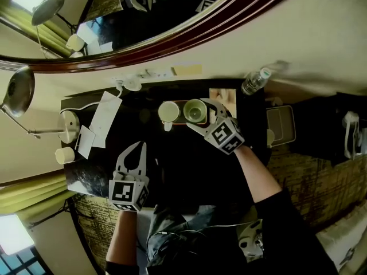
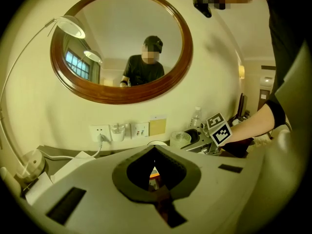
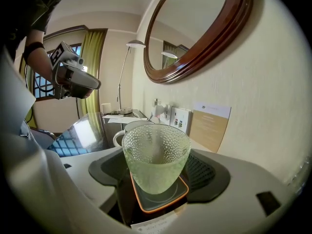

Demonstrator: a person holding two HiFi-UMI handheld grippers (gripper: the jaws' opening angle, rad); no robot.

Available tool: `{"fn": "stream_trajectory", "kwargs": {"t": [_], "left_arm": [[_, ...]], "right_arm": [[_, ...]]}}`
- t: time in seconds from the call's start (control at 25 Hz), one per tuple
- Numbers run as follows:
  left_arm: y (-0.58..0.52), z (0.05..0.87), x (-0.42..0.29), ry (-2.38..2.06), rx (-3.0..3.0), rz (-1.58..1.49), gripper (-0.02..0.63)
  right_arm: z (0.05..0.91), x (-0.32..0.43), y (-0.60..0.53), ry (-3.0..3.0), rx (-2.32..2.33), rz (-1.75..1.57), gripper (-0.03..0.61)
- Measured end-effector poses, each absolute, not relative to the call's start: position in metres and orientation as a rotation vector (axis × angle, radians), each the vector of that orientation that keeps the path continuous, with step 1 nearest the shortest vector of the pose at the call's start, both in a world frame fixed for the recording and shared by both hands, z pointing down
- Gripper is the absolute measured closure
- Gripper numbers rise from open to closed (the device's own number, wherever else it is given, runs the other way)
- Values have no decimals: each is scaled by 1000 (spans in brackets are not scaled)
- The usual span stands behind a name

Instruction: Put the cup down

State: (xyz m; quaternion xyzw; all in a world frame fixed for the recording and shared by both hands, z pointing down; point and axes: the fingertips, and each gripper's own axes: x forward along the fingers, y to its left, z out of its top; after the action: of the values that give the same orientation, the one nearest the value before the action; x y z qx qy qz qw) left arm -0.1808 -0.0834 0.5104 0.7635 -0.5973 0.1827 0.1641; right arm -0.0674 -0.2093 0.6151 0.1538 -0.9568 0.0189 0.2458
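Cup [image 3: 156, 160] (green dimpled glass) stands upright, clamped between jaws of the right tool [image 1: 200, 114]

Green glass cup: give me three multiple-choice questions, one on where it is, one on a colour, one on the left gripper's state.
1. Where is the green glass cup? A between the jaws of the right gripper; B beside the lamp; C on the papers.
2. What colour is the rim of the tray? A blue; B orange; C white.
3. The jaws of the left gripper are: A wide apart; B clamped on the mug; C together.
Answers: 1 A, that gripper's view shows it there. 2 B, an orange edge rings the tray. 3 C, their tips meet, nothing held.
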Motion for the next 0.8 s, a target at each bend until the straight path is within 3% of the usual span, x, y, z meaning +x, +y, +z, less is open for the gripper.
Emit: {"fn": "stream_trajectory", "kwargs": {"t": [0.52, 0.8], "left_arm": [[-68, 477, -184, -1593, 2293, 507, 627], [-61, 458, -181, -1480, 2400, 538, 627]], "right_arm": [[576, -51, -140, -2557, 574, 127, 195], [616, -38, -92, -2491, 709, 265, 195]]}}
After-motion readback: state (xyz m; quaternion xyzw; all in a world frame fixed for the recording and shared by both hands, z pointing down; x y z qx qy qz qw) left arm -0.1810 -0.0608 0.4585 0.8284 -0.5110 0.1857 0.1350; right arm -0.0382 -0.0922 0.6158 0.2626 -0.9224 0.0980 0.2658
